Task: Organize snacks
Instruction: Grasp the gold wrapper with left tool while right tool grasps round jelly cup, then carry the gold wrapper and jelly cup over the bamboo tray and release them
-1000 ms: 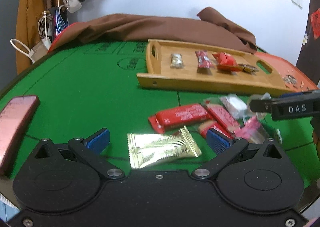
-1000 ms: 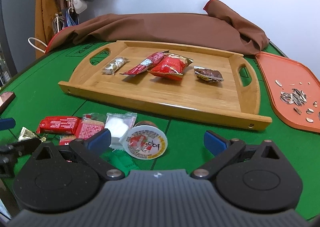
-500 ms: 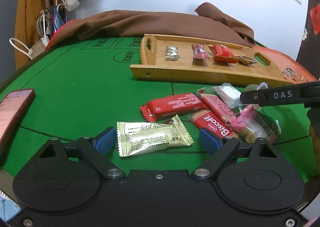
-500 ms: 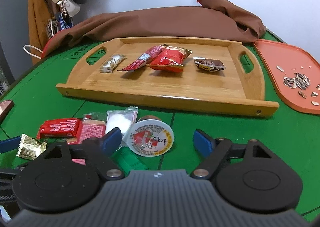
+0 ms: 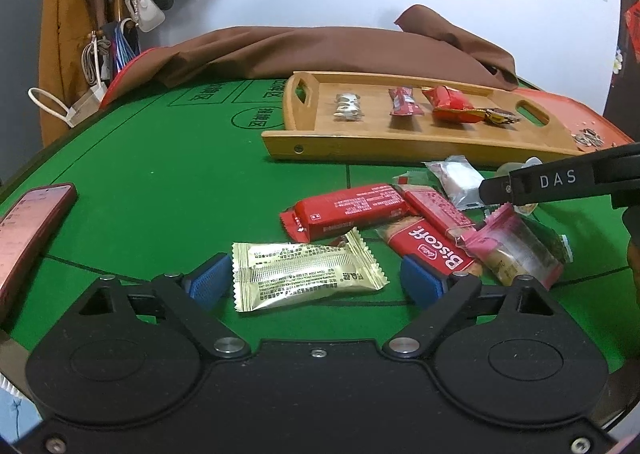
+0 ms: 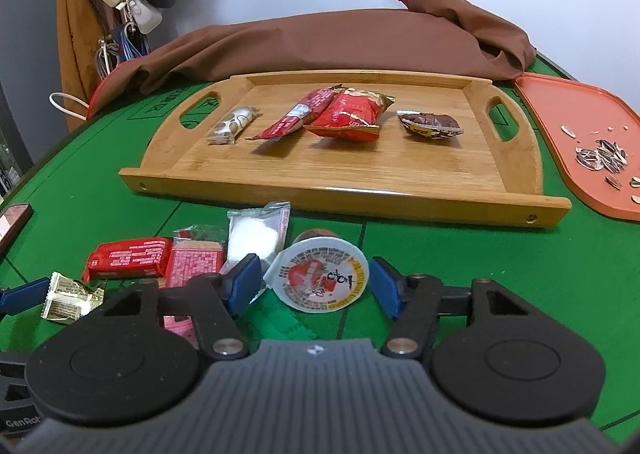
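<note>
Snacks lie in a loose pile on the green table, in front of the wooden tray, where four snacks already sit in a row. The left gripper is wide open and holds nothing; the gold packet lies flat between its pads, apart from both. The right gripper is also open and empty, and its pads stand on both sides of the jelly cup, near it but probably not touching. For a good grasp, each gripper should go low to the table and close slowly. The flat packet may slip or crumple, so the left pads should catch its middle. The cup's foil lid looks soft, so the right pads should press the rim below it.
</note>
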`<state>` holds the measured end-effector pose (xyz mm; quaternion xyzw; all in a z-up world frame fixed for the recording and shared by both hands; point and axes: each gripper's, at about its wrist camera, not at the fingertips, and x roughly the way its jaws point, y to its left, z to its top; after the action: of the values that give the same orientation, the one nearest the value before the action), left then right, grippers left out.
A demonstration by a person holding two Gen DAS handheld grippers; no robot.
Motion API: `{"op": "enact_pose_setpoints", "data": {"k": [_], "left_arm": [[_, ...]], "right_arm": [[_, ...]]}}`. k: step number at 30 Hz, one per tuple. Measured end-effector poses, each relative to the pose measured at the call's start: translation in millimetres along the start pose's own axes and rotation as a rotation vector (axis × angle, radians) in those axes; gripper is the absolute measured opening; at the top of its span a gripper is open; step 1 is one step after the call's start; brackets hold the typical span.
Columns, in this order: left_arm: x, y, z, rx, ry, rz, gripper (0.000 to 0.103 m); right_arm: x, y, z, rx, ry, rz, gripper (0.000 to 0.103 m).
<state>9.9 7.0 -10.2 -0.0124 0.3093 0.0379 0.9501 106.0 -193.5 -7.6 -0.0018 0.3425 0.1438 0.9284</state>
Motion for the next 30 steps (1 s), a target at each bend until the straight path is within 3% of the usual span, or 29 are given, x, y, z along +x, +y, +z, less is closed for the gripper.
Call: {"op": "enact_pose_setpoints", "data": {"k": [2, 4, 6, 8, 11, 15, 21, 30], "left_arm": [[-3, -1, -1, 0.01, -0.002, -0.005, 0.08], [-6, -1, 1, 0.021, 0.0, -0.026, 0.064], [-9, -3, 2, 0.039, 0.007, -0.039, 0.058], [-11, -4, 3, 0.046, 0.018, -0.056, 0.047], [-16, -3, 7, 0.046, 0.019, -0.069, 0.04], [-22, 0, 17, 0.04, 0.011, -0.098, 0.015], [-20, 2, 29, 0.04, 0.018, -0.135, 0.012], [-16, 14, 70, 0.011, -0.038, -0.187, 0.012]], "right_arm": [[-1, 1, 0, 0.0, 0.001, 0.002, 0.068], [-2, 2, 0, 0.001, 0.004, 0.008, 0.057], [-3, 3, 0, 0.003, 0.007, 0.007, 0.051], [-4, 3, 0, 0.002, 0.008, 0.008, 0.051], [-6, -1, 1, 0.02, 0.011, 0.015, 0.05], [-12, -6, 6, 0.043, 0.001, 0.023, 0.05], [-20, -20, 15, 0.073, -0.027, 0.001, 0.048], [-33, -41, 25, 0.108, -0.054, -0.026, 0.048]]}}
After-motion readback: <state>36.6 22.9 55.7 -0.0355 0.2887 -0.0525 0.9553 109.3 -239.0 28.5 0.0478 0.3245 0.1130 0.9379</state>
